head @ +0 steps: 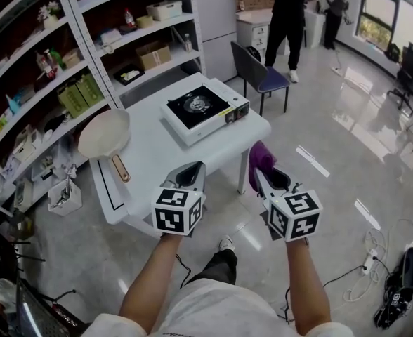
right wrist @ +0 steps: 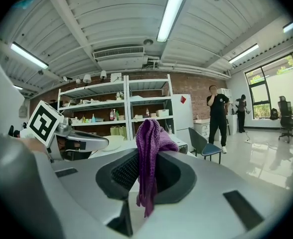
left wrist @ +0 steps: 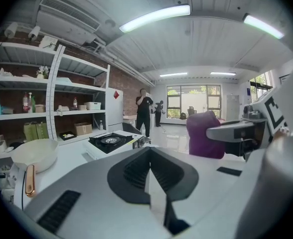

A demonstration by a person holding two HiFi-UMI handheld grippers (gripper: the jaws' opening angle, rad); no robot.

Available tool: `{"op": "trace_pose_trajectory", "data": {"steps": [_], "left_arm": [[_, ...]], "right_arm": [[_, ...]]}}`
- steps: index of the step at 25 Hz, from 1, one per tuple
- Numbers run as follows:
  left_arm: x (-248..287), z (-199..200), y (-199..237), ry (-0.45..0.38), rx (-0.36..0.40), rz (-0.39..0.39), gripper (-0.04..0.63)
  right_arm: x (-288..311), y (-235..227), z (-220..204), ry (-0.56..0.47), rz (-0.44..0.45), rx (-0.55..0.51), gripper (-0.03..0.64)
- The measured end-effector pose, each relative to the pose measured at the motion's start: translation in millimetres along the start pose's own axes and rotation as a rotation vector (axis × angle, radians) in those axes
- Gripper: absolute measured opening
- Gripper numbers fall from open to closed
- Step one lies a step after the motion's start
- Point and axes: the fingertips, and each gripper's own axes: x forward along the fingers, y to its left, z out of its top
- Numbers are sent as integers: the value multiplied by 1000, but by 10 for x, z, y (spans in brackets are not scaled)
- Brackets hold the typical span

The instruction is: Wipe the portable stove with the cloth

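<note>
The right tool [head: 258, 176] pinches the purple cloth [head: 260, 157], ends drooping. The left tool [head: 194, 173] is closed on nothing. Both hover at the table [head: 154, 156] edge, stove [head: 201, 108] farther back.

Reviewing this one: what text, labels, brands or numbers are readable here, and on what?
No text reads clearly in any view.
Stove front label: too small to read.
Red sign on the fridge: blurred, unreadable.
Shelf boxes: print too small to read.
Marker cubes: black-and-white patterns only, no letters or numbers.
</note>
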Motion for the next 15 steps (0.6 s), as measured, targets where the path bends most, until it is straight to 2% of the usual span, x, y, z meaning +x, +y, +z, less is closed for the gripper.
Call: {"op": "trace_pose_trajectory", "data": {"steps": [6, 15], "left_arm": [[634, 87, 208, 14, -21, -5, 2], [1535, 218, 835, 48, -65, 26, 2]], "right_arm": [[538, -393, 46, 31, 14, -3, 66], [1562, -918, 230, 89, 48, -10, 66]]}}
